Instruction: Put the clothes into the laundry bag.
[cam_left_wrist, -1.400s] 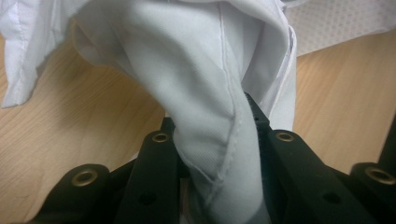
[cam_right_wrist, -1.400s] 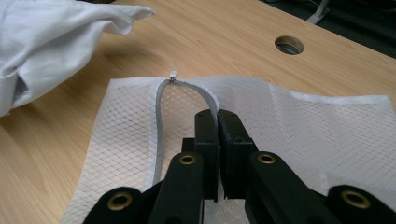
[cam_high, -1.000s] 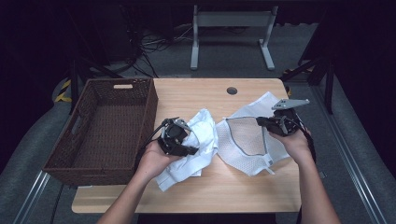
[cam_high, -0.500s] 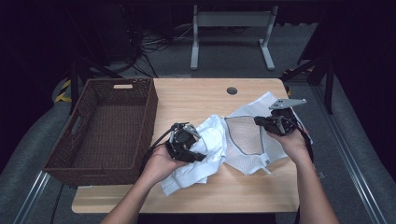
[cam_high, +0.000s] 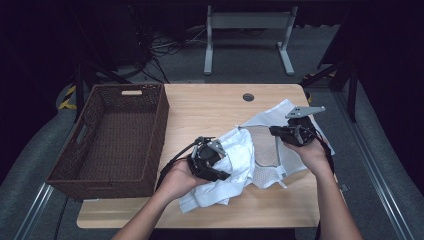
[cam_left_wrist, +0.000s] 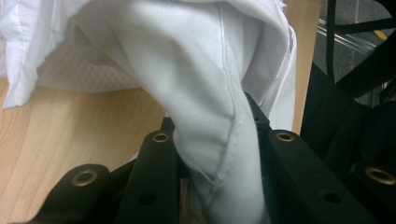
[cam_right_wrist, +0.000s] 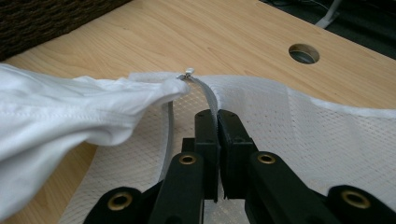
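A white garment (cam_high: 240, 150) with a mesh lining (cam_right_wrist: 303, 126) and a grey zipper (cam_right_wrist: 205, 91) lies crumpled on the wooden table (cam_high: 210, 105). My left gripper (cam_high: 220, 172) sits at the garment's left part, shut on a thick fold of white fabric (cam_left_wrist: 219, 140) bunched between its jaws. My right gripper (cam_high: 274, 131) is at the garment's right side, its jaws pinched flat on the zipper tape just below the small metal pull (cam_right_wrist: 188, 72). White cloth from the left drapes over the mesh up to the zipper top.
A dark brown wicker basket (cam_high: 120, 135) stands on the table's left part, nothing visible inside. A round cable hole (cam_high: 248, 97) is in the tabletop at the back. Table legs and cables lie on the dark floor behind.
My left gripper has carried its fold of white fabric to the right, toward the right gripper, covering more of the mesh. The right gripper has stayed put.
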